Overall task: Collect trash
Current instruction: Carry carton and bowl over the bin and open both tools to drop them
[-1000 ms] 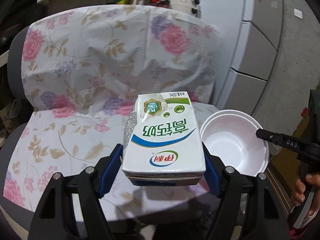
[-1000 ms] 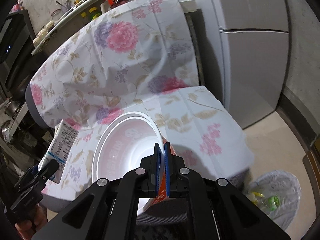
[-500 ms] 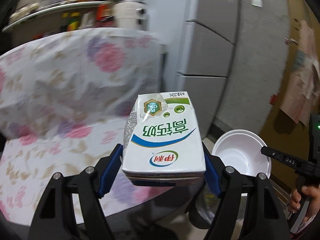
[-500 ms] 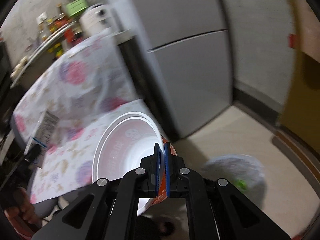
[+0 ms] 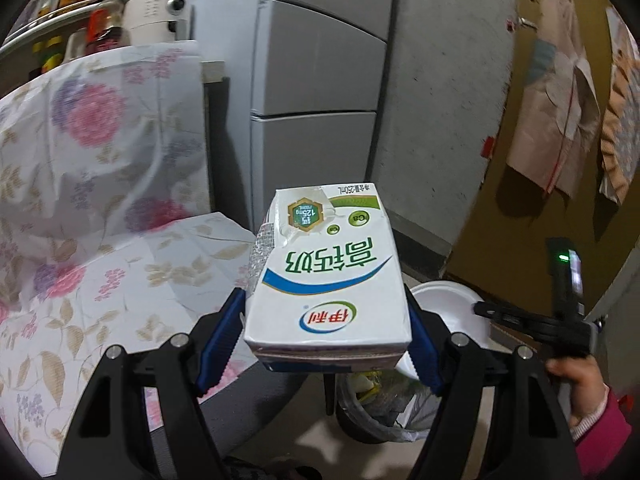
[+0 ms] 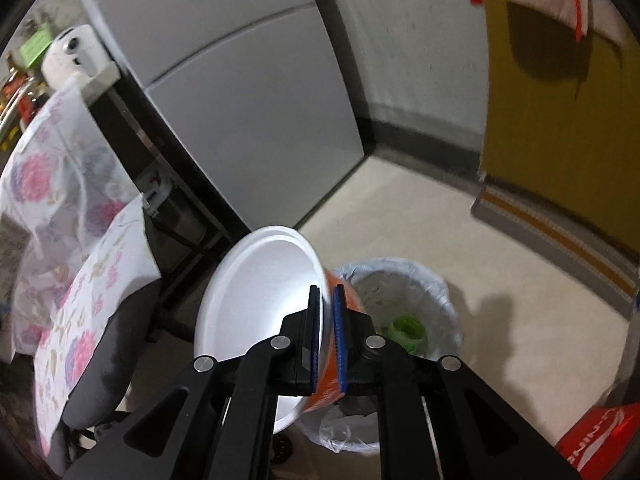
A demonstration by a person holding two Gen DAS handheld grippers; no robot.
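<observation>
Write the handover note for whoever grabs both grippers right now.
Left gripper: shut on the white and green milk carton, beside the chair's floral cover.
Right gripper: jaws have just been opening; the rim of the white foam bowl with orange outside sits between them, over the plastic-lined trash bin.
Done: both items carried to the bin.
Left: drop the bowl, then the carton.

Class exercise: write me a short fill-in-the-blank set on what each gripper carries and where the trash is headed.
1. The left gripper is clamped on a milk ____.
2. The right gripper's jaws have just been opening, with the rim of a white ____ between them.
3. Below the bowl stands a lined trash ____.

Missing words: carton; bowl; bin
</observation>
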